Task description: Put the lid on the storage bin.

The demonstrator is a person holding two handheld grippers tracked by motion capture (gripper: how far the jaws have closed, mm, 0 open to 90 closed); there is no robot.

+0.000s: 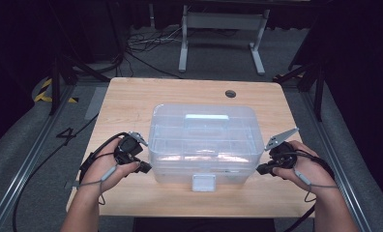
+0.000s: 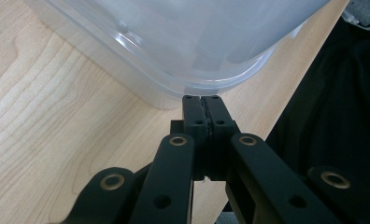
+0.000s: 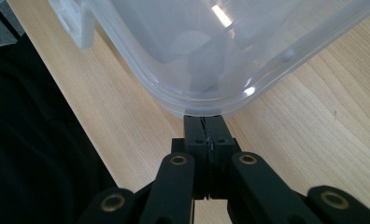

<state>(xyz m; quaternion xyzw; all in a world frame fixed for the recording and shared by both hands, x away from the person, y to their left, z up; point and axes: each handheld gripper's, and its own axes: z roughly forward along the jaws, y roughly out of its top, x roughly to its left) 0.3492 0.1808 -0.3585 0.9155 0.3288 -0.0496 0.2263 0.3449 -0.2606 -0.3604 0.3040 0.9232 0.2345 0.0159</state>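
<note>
A wooden table (image 1: 131,96) carries a clear plastic storage box (image 1: 202,140) at its middle, lid on, with a white latch (image 1: 203,182) facing the person's edge. The box sits square to the person, probably so both hands can reach its near corners alike. The left gripper (image 1: 145,167) meets the near left corner with its jaws clenched together on nothing, tips right at the rounded rim. The right gripper (image 1: 260,169) mirrors it at the near right corner, jaws likewise pressed closed and empty. Set like this, the tips look ready to brace or nudge the box rather than grasp it
</note>
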